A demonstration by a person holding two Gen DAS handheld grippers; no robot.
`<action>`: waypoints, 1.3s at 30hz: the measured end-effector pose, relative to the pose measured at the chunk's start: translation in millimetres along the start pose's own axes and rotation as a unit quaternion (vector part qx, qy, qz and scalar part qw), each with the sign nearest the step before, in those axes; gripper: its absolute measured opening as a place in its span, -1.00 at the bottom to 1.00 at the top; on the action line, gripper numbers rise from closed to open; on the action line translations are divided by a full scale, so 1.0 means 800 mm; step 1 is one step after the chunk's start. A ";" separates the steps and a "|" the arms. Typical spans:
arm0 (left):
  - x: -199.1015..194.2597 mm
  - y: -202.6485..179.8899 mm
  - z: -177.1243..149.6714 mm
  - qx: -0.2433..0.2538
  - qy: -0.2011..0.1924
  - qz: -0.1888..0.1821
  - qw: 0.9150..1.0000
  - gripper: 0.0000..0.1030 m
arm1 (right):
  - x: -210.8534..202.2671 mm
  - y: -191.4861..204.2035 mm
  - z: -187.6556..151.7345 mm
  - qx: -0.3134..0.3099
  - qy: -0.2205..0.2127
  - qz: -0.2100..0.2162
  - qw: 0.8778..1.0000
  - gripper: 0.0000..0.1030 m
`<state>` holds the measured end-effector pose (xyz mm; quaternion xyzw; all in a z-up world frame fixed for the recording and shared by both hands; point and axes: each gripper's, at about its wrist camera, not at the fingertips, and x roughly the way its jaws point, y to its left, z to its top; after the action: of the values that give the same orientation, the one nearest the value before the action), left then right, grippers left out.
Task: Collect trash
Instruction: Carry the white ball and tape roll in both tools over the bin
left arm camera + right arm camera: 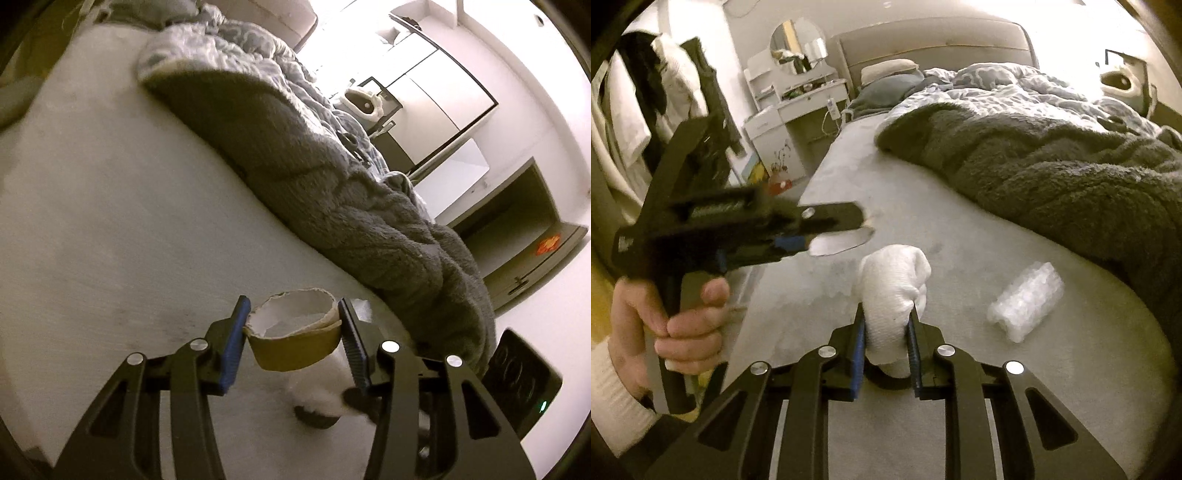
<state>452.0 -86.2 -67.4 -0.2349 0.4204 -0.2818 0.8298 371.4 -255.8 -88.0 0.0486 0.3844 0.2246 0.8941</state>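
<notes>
Left hand-held gripper clamped on torn cardboard ring, held above bed. Right hand-held gripper squeezing white paper wad. Bubble wrap lying on bed, right of it, near grey blanket.

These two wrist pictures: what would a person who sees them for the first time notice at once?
Both grippers are loaded: the left gripper is shut on a brown cardboard ring, and the right gripper is shut on a white paper towel wad, both above the pale bed sheet. Next comes the bubble wrap lying loose on the sheet to the right, near the rumpled grey blanket.
</notes>
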 end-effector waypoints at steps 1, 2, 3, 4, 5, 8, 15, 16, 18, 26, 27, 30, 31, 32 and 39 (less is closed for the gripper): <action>-0.005 0.000 -0.001 0.006 -0.003 0.005 1.000 -0.01 | -0.001 0.000 0.000 0.004 -0.001 0.003 1.000 -0.62; -0.009 -0.001 -0.002 0.012 -0.005 0.011 1.000 -0.01 | -0.003 -0.001 0.001 0.010 -0.004 0.005 1.000 -0.62; -0.016 -0.003 -0.004 0.021 -0.010 0.019 1.000 -0.01 | -0.004 -0.001 0.001 0.016 -0.007 0.006 1.000 -0.62; -0.020 -0.005 -0.006 0.028 -0.011 0.025 0.999 -0.01 | -0.005 -0.001 0.001 0.020 -0.008 0.006 1.000 -0.62; -0.023 -0.007 -0.009 0.034 -0.012 0.031 0.999 -0.01 | -0.008 -0.002 0.001 0.028 -0.013 0.008 0.999 -0.62; -0.041 -0.017 -0.023 0.072 -0.020 0.061 0.995 -0.01 | -0.015 -0.004 0.002 0.052 -0.024 0.016 0.998 -0.62; -0.087 -0.029 -0.065 0.129 -0.046 0.102 0.985 -0.01 | -0.028 -0.007 -0.004 0.104 -0.046 0.025 0.993 -0.62; -0.092 -0.030 -0.069 0.132 -0.047 0.105 0.985 -0.01 | -0.031 -0.005 -0.005 0.110 -0.050 0.029 0.992 -0.62; -0.106 -0.029 -0.082 0.142 -0.048 0.112 0.982 -0.01 | -0.040 0.001 -0.010 0.117 -0.057 0.032 0.991 -0.62; -0.152 -0.021 -0.124 0.161 -0.059 0.147 0.974 -0.01 | -0.049 0.031 -0.034 0.128 -0.055 0.030 0.990 -0.62; -0.157 -0.019 -0.130 0.162 -0.060 0.153 0.973 -0.01 | -0.050 0.035 -0.036 0.127 -0.055 0.030 0.990 -0.62; -0.170 -0.014 -0.148 0.167 -0.061 0.169 0.969 -0.01 | -0.053 0.049 -0.044 0.131 -0.054 0.033 0.989 -0.62; -0.174 -0.013 -0.152 0.170 -0.061 0.173 0.968 -0.01 | -0.055 0.052 -0.048 0.133 -0.054 0.035 0.989 -0.62; -0.179 -0.011 -0.159 0.172 -0.063 0.179 0.967 -0.01 | -0.057 0.059 -0.054 0.135 -0.053 0.037 0.989 -0.62; -0.205 0.001 -0.201 0.174 -0.065 0.209 0.960 -0.01 | -0.064 0.092 -0.081 0.135 -0.043 0.037 0.989 -0.62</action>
<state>238.5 -0.6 -61.5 -0.0110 0.3496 -0.1547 0.9240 267.8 -218.3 -80.5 0.1925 0.3701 0.2012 0.8863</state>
